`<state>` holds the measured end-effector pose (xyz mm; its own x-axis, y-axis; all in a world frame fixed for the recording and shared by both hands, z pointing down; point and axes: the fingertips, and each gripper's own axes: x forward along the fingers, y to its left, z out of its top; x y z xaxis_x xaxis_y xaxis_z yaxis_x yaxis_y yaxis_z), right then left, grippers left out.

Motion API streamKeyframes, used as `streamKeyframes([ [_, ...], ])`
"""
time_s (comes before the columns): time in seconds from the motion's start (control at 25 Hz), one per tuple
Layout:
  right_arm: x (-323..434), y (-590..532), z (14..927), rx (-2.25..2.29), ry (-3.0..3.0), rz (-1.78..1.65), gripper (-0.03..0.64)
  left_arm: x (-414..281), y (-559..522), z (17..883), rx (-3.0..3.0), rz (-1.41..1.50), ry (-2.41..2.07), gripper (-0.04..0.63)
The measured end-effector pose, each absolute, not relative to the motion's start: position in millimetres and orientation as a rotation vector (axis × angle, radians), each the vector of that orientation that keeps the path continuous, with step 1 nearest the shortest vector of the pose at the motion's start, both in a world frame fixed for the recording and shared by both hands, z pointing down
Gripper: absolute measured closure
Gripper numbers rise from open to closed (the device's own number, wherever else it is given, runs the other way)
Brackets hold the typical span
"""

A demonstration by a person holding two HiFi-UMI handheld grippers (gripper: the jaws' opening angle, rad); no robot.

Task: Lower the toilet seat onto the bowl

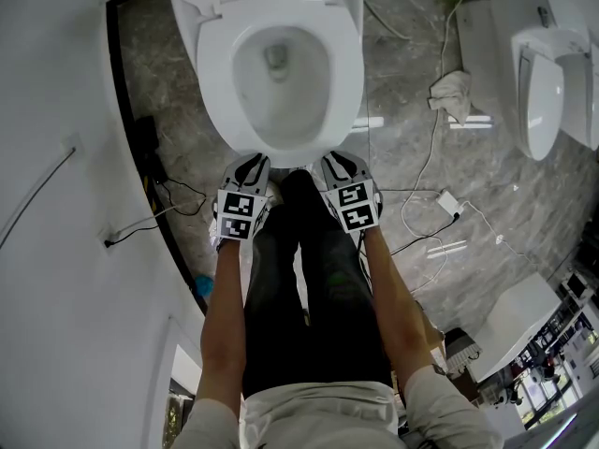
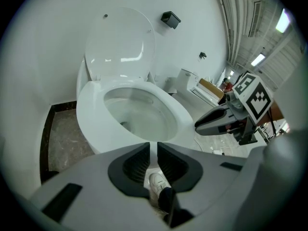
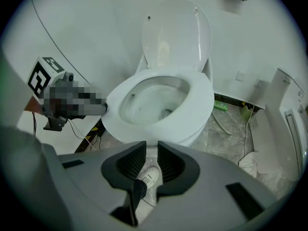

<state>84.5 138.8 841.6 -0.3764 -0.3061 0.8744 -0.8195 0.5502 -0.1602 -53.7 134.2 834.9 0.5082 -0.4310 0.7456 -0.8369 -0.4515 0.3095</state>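
I hold left tongs and right tongs slightly apart, empty, at the lowered toilet seat's six o'clock. A crumpled cloth lies on the marble floor.

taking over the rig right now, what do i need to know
Left hand-held gripper: jaws slightly apart, empty, held just in front of the bowl.
Right hand-held gripper: same, beside it.
Seat: lies flat on the bowl; lid stands upright behind.
Done: seat looks lowered.
Left: probably nothing; just back both away.
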Motion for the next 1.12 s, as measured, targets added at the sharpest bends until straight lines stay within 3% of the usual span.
streamKeyframes([
  [0.52,74,126,807,0.961,-2.0,0.676,0.543,-58,123,805,2.147,0.731,-1.074,0.537],
  [1.12,57,100,703,1.036,-2.172,0.516,0.574,-63,97,695,2.314,0.641,-1.172,0.569],
])
